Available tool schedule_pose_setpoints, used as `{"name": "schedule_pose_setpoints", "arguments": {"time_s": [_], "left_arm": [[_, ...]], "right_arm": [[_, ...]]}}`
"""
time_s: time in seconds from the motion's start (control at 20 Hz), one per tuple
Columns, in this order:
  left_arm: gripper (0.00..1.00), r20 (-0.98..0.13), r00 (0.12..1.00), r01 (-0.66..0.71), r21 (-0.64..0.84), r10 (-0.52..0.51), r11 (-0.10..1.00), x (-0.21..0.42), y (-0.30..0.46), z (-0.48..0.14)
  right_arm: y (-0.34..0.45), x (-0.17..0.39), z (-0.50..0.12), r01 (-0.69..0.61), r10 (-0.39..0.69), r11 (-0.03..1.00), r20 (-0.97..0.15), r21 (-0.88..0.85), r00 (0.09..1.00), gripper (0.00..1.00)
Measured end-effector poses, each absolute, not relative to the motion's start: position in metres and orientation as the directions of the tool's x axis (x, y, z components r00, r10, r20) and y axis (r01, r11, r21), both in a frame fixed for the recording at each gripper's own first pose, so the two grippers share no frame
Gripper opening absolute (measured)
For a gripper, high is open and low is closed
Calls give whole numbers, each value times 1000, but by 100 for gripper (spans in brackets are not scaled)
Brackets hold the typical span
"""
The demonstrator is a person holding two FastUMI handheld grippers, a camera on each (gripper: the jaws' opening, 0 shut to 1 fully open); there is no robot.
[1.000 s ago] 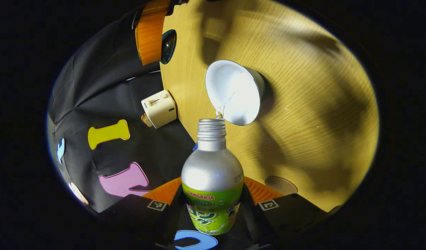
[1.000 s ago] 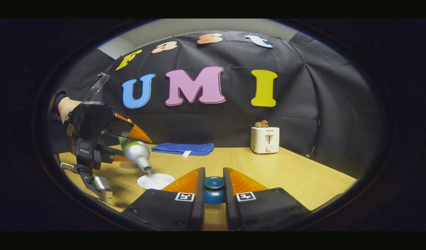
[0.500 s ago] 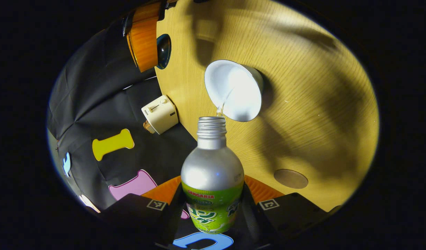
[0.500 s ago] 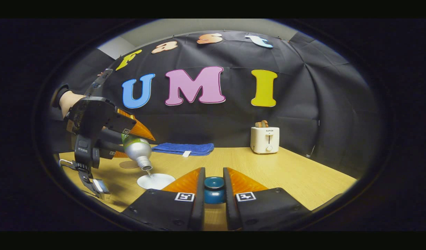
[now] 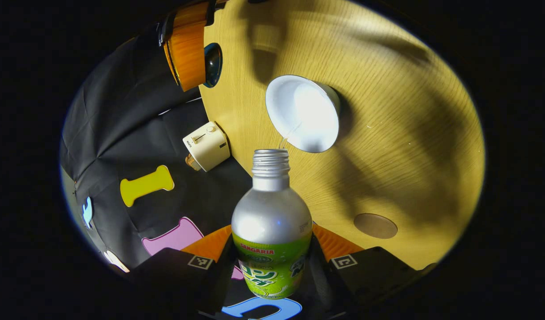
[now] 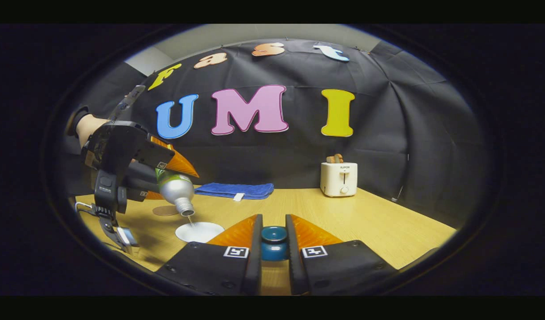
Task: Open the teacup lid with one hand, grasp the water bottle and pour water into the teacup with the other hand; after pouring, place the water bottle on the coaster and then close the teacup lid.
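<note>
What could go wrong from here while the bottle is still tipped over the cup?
The bottle mouth sits near the cup rim, not its middle, so the thin stream may spill onto the table. The coaster lies to one side; swinging the tilted bottle there could drip. The right gripper holds the lid low, so it may bump the table.

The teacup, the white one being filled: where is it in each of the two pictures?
Left gripper view: the teacup sits above centre, just past the bottle mouth, seen from over its rim.
Right gripper view: the teacup is low and left of centre, under the tilted bottle.
Shared landmark: the toaster at the table's far edge, by the black cloth.
</note>
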State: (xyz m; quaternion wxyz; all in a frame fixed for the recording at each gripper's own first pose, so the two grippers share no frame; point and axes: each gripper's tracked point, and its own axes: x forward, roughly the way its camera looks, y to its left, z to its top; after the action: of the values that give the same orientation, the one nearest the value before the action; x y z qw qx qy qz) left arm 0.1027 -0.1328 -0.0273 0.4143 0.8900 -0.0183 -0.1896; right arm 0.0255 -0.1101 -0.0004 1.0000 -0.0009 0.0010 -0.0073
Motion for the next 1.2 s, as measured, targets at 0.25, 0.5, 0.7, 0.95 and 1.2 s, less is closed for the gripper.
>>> {"name": "schedule_pose_setpoints", "arguments": {"time_s": [0.25, 0.5, 0.7, 0.95, 1.2], "left_arm": [[81, -313, 929, 115, 750, -197, -652, 97, -135, -32], [81, -305, 931, 114, 761, -198, -639, 100, -135, -31], [81, -286, 930, 88, 783, -230, -616, 98, -138, -32], [81, -266, 922, 90, 855, -281, -511, 95, -136, -40], [81, -221, 914, 180, 973, -339, -147, 93, -131, -44]], "right_arm": [[-109, 25, 0, 15, -15, 1000, -2, -2, 1000, 29], [-109, 25, 0, 15, -15, 1000, -2, -2, 1000, 34], [-109, 25, 1, 16, -16, 1000, -2, -2, 1000, 29], [-112, 26, 0, 28, -28, 1000, -1, -2, 1000, 24], [-111, 25, 0, 28, -28, 1000, -2, -2, 1000, 29]]}}
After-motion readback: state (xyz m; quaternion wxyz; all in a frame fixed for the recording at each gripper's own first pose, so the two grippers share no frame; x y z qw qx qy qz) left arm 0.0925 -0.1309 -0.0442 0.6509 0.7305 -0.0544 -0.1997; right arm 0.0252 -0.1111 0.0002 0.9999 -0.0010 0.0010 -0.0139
